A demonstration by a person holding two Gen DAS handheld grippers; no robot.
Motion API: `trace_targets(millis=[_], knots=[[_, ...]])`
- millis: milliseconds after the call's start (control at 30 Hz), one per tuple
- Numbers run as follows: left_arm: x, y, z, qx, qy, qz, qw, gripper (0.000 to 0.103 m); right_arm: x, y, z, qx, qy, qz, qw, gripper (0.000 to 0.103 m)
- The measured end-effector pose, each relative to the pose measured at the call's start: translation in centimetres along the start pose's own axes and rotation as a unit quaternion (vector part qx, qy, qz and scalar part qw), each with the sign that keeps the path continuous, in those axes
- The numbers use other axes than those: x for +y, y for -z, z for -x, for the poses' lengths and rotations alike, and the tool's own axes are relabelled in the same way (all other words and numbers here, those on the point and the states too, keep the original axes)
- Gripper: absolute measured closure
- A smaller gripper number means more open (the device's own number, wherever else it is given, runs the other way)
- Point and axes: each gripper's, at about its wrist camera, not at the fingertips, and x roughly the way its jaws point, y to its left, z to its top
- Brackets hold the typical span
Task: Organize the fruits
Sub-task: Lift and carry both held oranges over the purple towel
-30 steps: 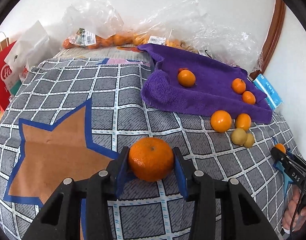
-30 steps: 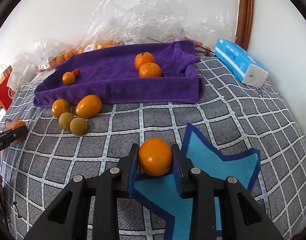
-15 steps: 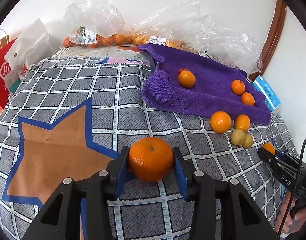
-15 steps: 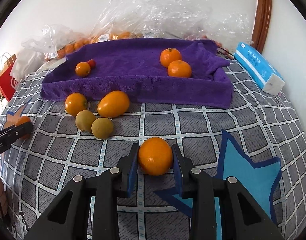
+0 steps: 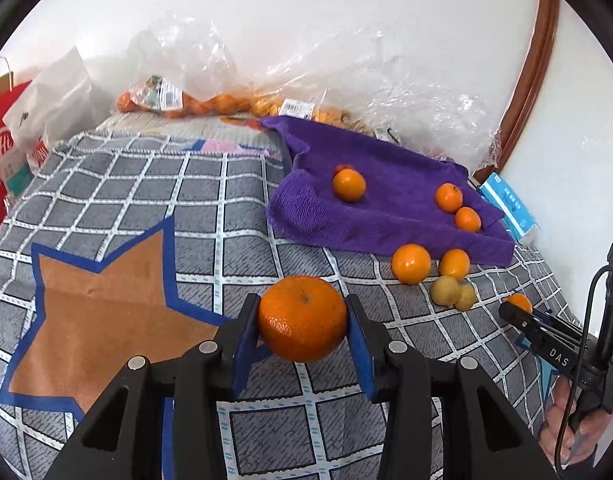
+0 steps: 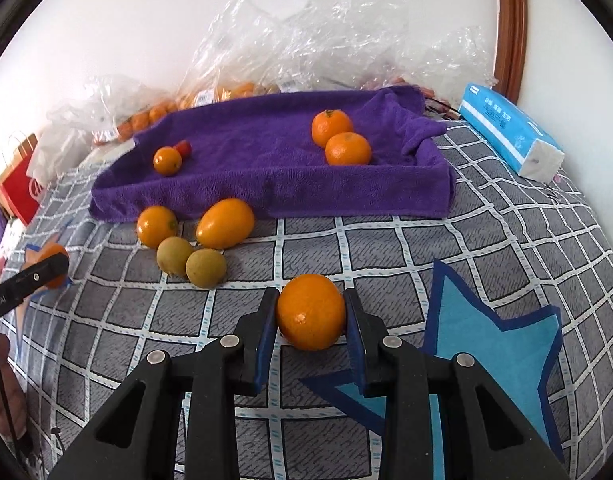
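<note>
Left hand-held gripper (image 5: 304, 320) clamping mandarin (image 5: 302, 318), right hand-held gripper (image 6: 311, 314) clamping orange (image 6: 310, 312)

Plain white wall (image 6: 146, 20) behind, brightly and evenly lit, with a curved brown wooden frame (image 6: 510, 28) rising at the right. In front, a surface spread with a grey checked cover (image 5: 146, 200) bearing an orange-brown star (image 5: 102, 300) and a blue star (image 6: 494, 344). Along the wall, crumpled clear plastic bags (image 6: 298, 40), a red paper bag (image 5: 2, 152) at far left, a blue tissue pack (image 6: 506, 132) at right.
</note>
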Motion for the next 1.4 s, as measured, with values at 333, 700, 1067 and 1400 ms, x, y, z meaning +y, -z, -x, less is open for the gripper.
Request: trace_targets(millis=[333,700,1067,1400], knots=[[-1.1,-0.6,1.6,0.008,-0.013,-0.007,0.9999,0.064,-0.6,-0.3,2.0,-0.008,-0.005,-0.025,1.0,0.071],[-2.9,-2.9,3.5,0.004,-0.014,-0.005,0.9999,0.064,-0.7,-2.3,4.5,-0.02,0.009,-0.028,0.999,0.071],[-2.8,-4.9,4.5,0.0,-0.004,0.006,1.0,0.064,-0.2,-3.8,5.6,-0.028,0.019,-0.032,0.999,0.071],[-2.7,-6.5,4.8,-0.011,0.0,0.01,0.9999,0.064,0.2,-5.0,5.9,-0.035,0.023,-0.03,0.999,0.071]])
